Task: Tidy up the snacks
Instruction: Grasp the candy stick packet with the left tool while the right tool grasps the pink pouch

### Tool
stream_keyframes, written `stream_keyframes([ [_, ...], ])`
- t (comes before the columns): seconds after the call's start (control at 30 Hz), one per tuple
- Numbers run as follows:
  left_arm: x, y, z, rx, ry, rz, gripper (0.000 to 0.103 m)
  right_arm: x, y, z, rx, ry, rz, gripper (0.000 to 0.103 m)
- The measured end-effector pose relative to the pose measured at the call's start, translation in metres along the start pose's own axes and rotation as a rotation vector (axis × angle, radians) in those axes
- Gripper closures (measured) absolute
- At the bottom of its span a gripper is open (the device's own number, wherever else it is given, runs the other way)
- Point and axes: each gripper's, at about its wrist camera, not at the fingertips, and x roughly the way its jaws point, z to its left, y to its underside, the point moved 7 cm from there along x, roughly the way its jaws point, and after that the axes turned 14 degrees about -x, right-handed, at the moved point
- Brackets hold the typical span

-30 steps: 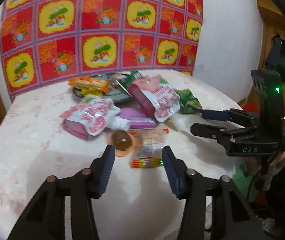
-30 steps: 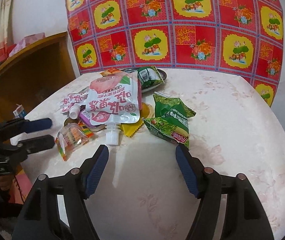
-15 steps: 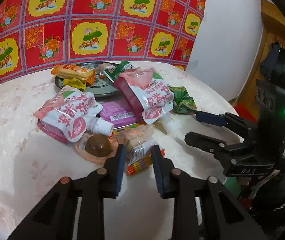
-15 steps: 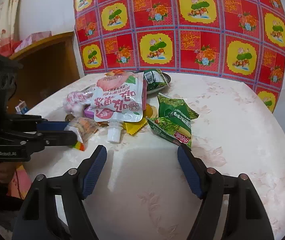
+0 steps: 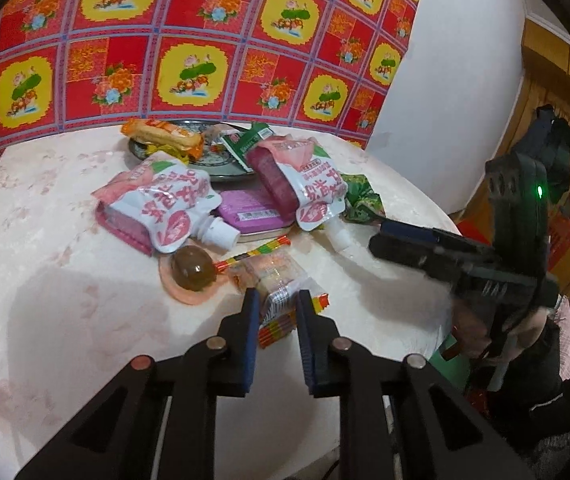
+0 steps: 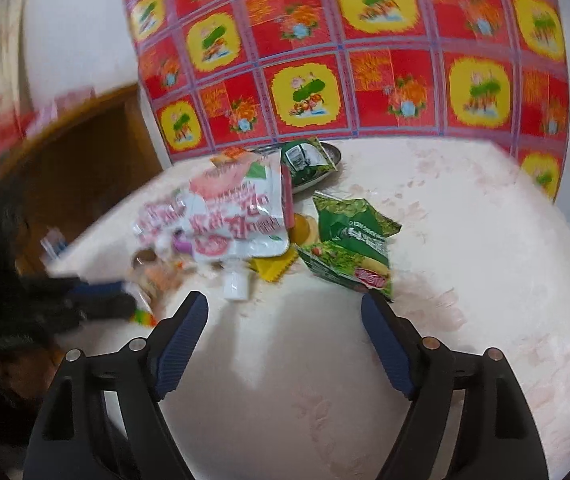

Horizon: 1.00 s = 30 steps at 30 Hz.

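Observation:
A pile of snacks lies on the round white table (image 5: 65, 320). My left gripper (image 5: 277, 304) is shut on a clear cracker packet with rainbow-striped edges (image 5: 277, 276), next to a brown jelly cup (image 5: 193, 270). Two pink spouted drink pouches (image 5: 165, 208) (image 5: 309, 184) and a purple pack (image 5: 249, 208) lie behind it. My right gripper (image 6: 285, 308) is open and empty above bare table, in front of a pink pouch (image 6: 241, 216) and green snack bags (image 6: 349, 240). The right gripper also shows in the left wrist view (image 5: 413, 240).
A dark plate (image 5: 221, 172) at the back holds an orange wafer pack (image 5: 161, 136) and a green packet (image 5: 249, 142). A red and yellow patterned cloth (image 5: 189, 48) hangs behind the table. A wooden cabinet (image 6: 85, 160) stands at the left.
My left gripper has moved forward and closed on the cracker packet. My right gripper has shifted slightly and stays open; its view is blurred by motion.

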Motion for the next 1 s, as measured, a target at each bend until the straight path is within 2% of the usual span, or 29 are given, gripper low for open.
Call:
stream_keyframes([
  [0.07, -0.004, 0.001, 0.002, -0.001, 0.004, -0.007, 0.084, 0.001, -0.003, 0.004, 0.03, -0.052, 0.007, 0.062],
  [0.1, -0.006, 0.002, 0.003, -0.003, 0.009, -0.01, 0.084, 0.002, -0.003, 0.007, 0.011, -0.03, 0.017, 0.065],
  [0.17, -0.009, 0.003, 0.006, -0.006, 0.023, -0.017, 0.084, 0.006, -0.005, 0.015, -0.058, 0.052, 0.033, 0.066],
  [0.2, -0.011, 0.004, 0.007, -0.006, 0.038, -0.021, 0.084, 0.007, -0.006, 0.019, -0.082, 0.067, 0.034, 0.066],
  [0.3, -0.013, 0.005, 0.01, -0.01, 0.061, -0.025, 0.084, 0.014, -0.009, 0.032, -0.12, 0.054, 0.039, 0.066],
  [0.43, -0.014, 0.007, 0.011, 0.004, 0.078, -0.033, 0.084, 0.021, -0.013, 0.04, -0.183, 0.099, 0.041, 0.066],
  [0.5, -0.015, 0.007, 0.012, 0.007, 0.095, -0.042, 0.084, 0.027, -0.014, 0.041, -0.188, 0.095, 0.053, 0.07],
  [0.53, -0.015, 0.007, 0.013, 0.009, 0.095, -0.046, 0.084, 0.029, -0.014, 0.042, -0.188, 0.094, 0.058, 0.082],
  [0.73, -0.017, 0.007, 0.016, 0.008, 0.083, -0.056, 0.084, 0.023, -0.01, 0.047, -0.227, 0.092, 0.049, 0.082],
  [1.0, -0.014, 0.012, 0.013, 0.018, 0.064, -0.065, 0.085, -0.008, 0.016, 0.044, -0.184, 0.058, 0.04, 0.082],
])
